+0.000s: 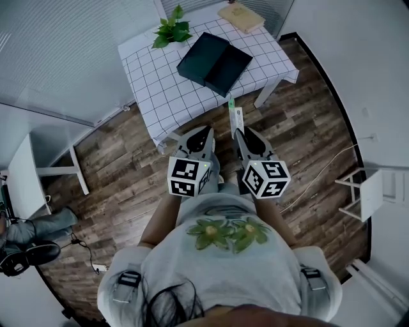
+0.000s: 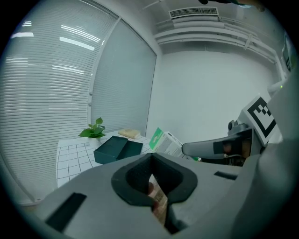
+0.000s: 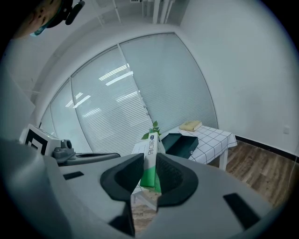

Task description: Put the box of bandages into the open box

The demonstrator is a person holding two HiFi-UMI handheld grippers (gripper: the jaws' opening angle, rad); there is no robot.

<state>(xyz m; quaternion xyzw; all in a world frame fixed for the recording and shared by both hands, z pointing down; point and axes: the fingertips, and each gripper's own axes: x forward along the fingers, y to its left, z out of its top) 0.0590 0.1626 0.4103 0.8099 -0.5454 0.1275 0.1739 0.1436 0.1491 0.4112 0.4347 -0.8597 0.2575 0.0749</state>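
Short of the checked table (image 1: 160, 89), right gripper (image 3: 149, 158) clamps the bandage box (image 3: 150, 147); left gripper (image 2: 152, 156) closed, empty; dark open box (image 1: 214, 62) awaits, well apart.

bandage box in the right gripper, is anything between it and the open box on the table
Nothing visible does. The right gripper is shut on the bandage box short of the table's near edge, and the open box lies ahead of it. The plant and tan book sit beyond the open box.

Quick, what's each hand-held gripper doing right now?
Left hand-held gripper: closed, nothing between its jaws.
Right hand-held gripper: closed on the green-and-white box of bandages.
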